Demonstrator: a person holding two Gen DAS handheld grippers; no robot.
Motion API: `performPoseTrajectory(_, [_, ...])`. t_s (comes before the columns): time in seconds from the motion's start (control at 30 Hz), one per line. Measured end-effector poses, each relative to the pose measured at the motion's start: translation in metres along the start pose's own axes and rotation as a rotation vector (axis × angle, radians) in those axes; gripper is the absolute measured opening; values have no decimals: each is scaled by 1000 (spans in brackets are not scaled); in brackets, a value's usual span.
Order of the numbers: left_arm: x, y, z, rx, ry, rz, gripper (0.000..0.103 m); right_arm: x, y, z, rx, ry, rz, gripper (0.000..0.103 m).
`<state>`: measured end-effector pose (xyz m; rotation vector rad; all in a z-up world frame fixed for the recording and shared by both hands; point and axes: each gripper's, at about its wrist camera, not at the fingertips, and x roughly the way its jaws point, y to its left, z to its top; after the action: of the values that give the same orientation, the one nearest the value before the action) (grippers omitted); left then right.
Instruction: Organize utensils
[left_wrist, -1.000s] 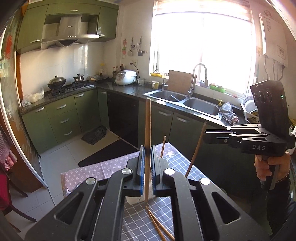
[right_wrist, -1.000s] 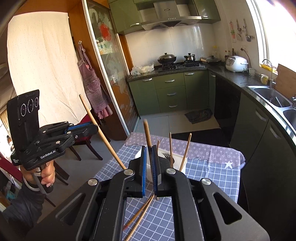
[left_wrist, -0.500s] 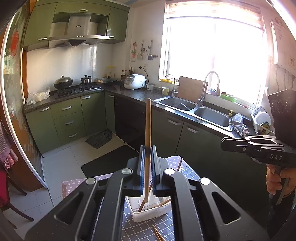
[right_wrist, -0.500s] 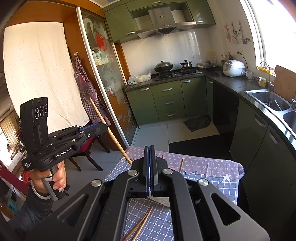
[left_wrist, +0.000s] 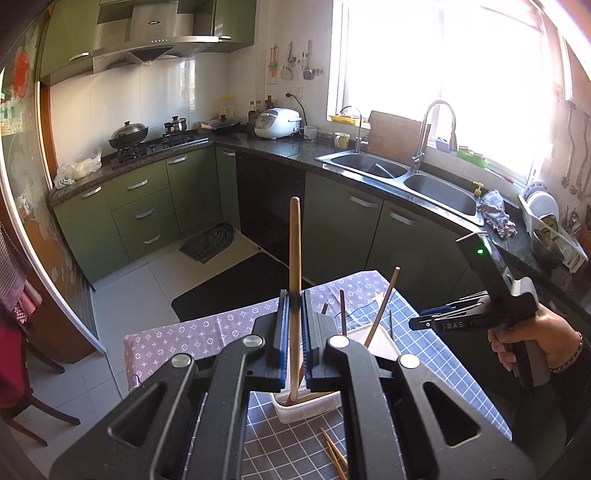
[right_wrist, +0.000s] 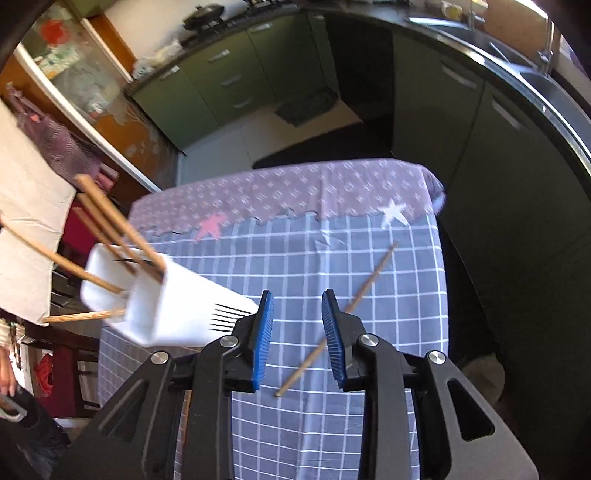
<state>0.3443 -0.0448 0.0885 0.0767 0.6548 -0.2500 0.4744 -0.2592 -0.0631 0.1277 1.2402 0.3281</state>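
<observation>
While your left gripper clamps the wooden chopstick upright, its lower tip is already inside the white holder, which stands on the checked cloth of the surface with other chopsticks leaning out of it. If you let go while the stick is off vertical, it may knock those leaning sticks or tip the light holder. Your right gripper hangs off toward the right edge of the surface in this view, and from here you cannot tell how its jaws stand.

In the right wrist view, the right gripper has just been opening and its jaws stand partly apart, empty, above a loose chopstick that lies slanting on the surface toward the right edge. The picture is smeared, which suggests a fast descent: come down too hard and the fingers may strike the cloth or flick the stick off the edge. The gap is narrow, so a poorly centred approach could push the stick away. The holder is just beside the left finger; mind you don't clip it.
</observation>
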Motion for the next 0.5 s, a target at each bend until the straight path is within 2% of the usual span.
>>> performPoseTrajectory(0.1, [13,-2,-7,11,29,5,6,41,-29,2,66,117,-69,29])
performPoseTrajectory(0.2, [25,0,-12,9,57,-1,6,68,-51,2,121,190,-102,29])
performPoseTrajectory(0.37, [31,3,-19,22,70,7,7,89,-62,9,159,215,-146,29])
performPoseTrajectory(0.5, [26,3,-25,31,63,3,15,99,-64,24,193,215,-178,28])
